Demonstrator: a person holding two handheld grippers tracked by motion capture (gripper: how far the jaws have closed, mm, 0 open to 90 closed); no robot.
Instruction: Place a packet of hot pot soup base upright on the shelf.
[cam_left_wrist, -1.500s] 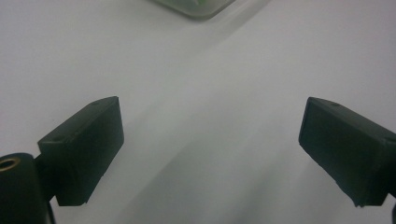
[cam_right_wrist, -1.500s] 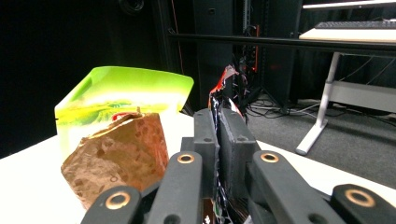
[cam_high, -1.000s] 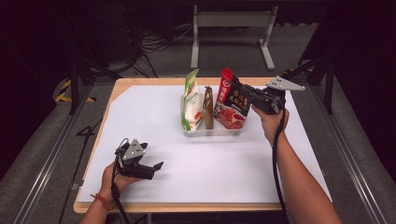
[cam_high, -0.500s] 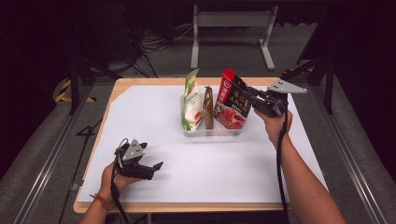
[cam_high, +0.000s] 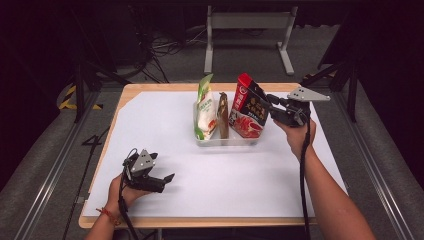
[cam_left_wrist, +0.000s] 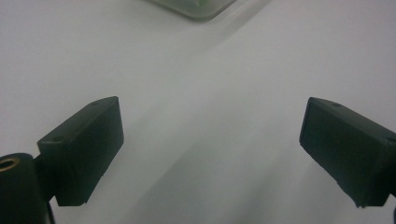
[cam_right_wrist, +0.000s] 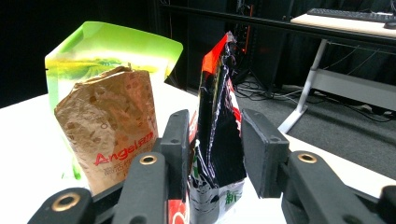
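The right gripper straddles the upright red packet's edge, jaws parted with a gap on one side, packet standing tall in the tray directly ahead, while the left gripper, open and empty, rests well away.

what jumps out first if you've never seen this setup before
The red packet stands out first, leaning at the right end of the clear tray mid-table, with the right gripper straddling its edge, jaws not fully closed. Beside it in the tray stand a brown packet and a green and white packet. The left gripper rests open near the table's front left.
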